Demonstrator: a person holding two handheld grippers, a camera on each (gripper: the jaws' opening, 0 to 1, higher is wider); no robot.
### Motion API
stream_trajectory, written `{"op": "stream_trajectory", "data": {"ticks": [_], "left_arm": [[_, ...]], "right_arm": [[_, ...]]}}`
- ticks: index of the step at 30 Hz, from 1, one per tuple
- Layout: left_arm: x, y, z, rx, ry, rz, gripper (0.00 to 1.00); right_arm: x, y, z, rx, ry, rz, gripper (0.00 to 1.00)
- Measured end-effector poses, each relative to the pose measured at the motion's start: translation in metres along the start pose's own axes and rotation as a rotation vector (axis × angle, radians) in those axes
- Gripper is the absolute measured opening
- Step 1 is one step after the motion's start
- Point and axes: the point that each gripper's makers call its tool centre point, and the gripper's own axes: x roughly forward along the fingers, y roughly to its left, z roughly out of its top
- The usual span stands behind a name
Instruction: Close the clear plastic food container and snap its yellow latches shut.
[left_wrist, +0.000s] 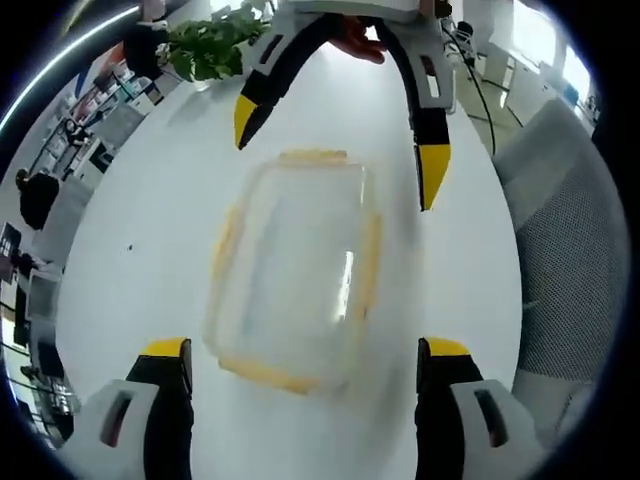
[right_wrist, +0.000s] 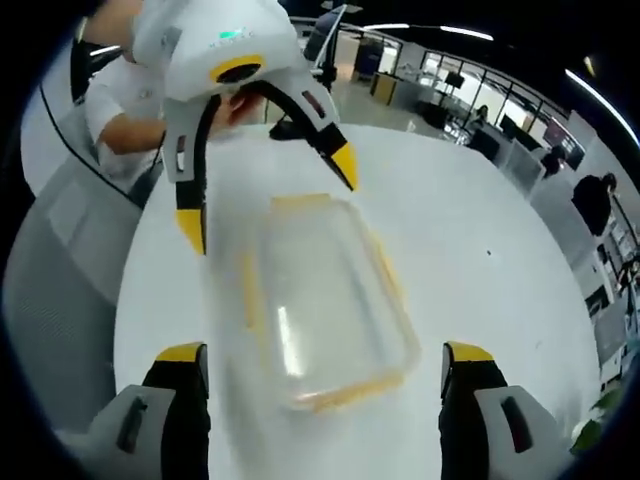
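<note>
In the left gripper view, the left gripper (left_wrist: 305, 360) has its jaws spread wide, either side of the clear container (left_wrist: 295, 275) with yellow latches (left_wrist: 372, 262), which lies mid-tabletop on the white table (left_wrist: 150, 230). The right gripper (left_wrist: 340, 150) faces it, also spread.

In the right gripper view, the right gripper (right_wrist: 325, 365) is spread before the container (right_wrist: 325, 300); the left gripper (right_wrist: 270, 195) is beyond, near the far edge.

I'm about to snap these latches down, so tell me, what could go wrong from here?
1. The container sits loose on the smooth white table, so a one-sided push could slide it.
2. Both the left gripper and right gripper hang open and apart from it, facing each other, so they might collide.
3. The yellow latches look blurred; aim is uncertain.
</note>
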Motion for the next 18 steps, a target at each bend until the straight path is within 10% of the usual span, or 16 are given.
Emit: {"op": "stream_trajectory", "data": {"ticks": [18], "left_arm": [[-0.009,-0.009,-0.002,-0.124,-0.087,0.022,0.95]], "right_arm": [[-0.011,0.008,-0.007,0.121,-0.071,-0.044,0.97]]}}
